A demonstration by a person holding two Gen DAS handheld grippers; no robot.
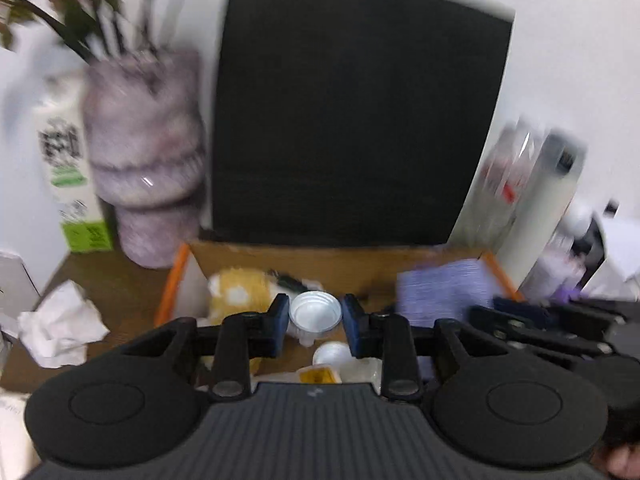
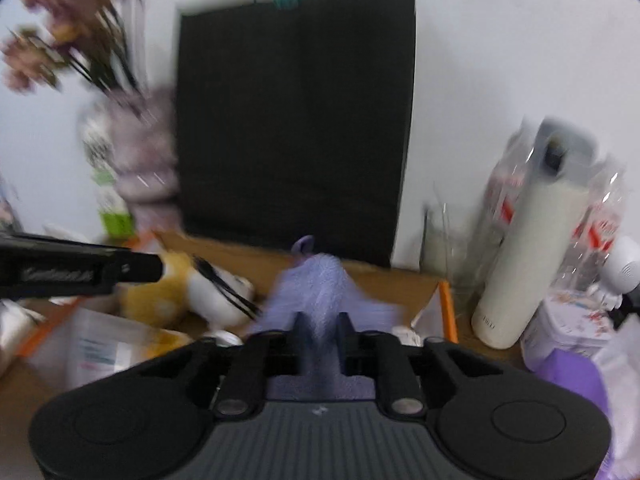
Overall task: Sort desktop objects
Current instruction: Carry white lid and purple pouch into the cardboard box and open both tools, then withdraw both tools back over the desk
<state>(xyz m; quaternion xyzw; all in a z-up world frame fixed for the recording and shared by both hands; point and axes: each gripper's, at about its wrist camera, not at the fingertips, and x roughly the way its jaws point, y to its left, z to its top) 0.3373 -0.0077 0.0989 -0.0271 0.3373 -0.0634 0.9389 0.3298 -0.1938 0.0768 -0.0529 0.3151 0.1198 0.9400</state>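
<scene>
Left hand-held gripper (image 1: 315, 322) jaws part-open, angled down; right hand-held gripper (image 2: 322, 340) jaws narrow, angled down.

One cardboard box (image 1: 256, 258), one black bag (image 1: 352, 120), one vase (image 1: 148, 152), one purple cloth (image 2: 324, 284) and one white bottle (image 2: 520, 264) are counted.

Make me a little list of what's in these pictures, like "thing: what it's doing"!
left claw: around a small white cup, over the box
right claw: purple cloth between its fingers, over the box
box: cardboard, orange edges, holds a yellow plush toy and other bits
black bag: stands upright behind the box
vase: left of the bag, with flowers
tissue: crumpled on the desk, left of the box
white bottle: upright, right of the box
picture: blurry
</scene>
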